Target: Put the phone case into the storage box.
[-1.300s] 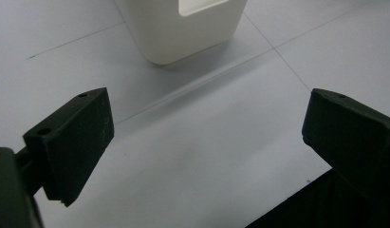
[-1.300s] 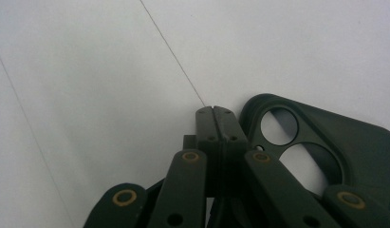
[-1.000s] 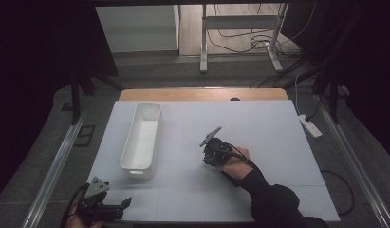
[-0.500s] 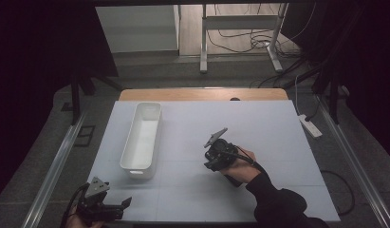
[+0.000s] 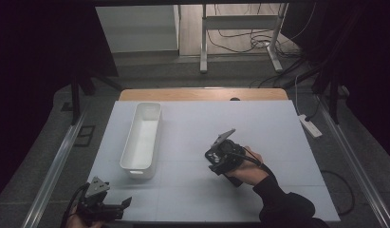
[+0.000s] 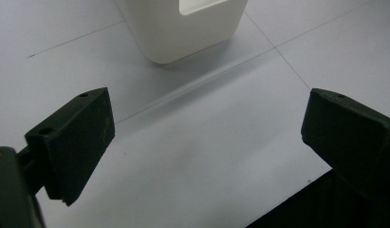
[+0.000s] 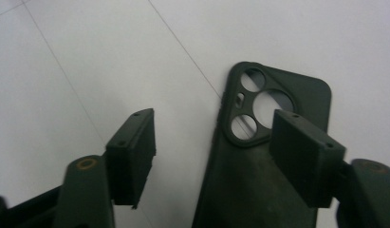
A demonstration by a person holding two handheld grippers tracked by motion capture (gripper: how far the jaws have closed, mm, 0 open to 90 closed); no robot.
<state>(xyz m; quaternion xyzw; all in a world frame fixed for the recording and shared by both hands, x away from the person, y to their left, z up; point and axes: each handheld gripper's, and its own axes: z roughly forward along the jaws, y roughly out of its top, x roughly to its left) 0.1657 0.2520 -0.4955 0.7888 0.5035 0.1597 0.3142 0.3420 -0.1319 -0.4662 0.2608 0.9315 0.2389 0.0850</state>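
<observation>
A dark phone case (image 7: 259, 185) with round camera cut-outs lies flat on the white table (image 5: 278, 128). My right gripper (image 7: 214, 123) hovers just above it, its jaws having just been opening. Its pads stand apart and press on nothing: the case's left edge lies between them and the right pad hangs over the case. In the high view the right gripper (image 5: 212, 160) sits mid-table in the person's hand. My left gripper (image 5: 125, 204) rests at the near left corner. In its own view the left gripper (image 6: 207, 109) is open wide over bare table.
A long white bin (image 5: 142, 139) stands left of centre, running front to back; its near end (image 6: 183, 28) shows ahead of the left gripper. The table's near edge lies close under the left gripper. A power strip (image 5: 310, 126) lies off the right edge.
The right hand and its gripper have shifted a little to the right and towards the person. The left gripper has not moved.
</observation>
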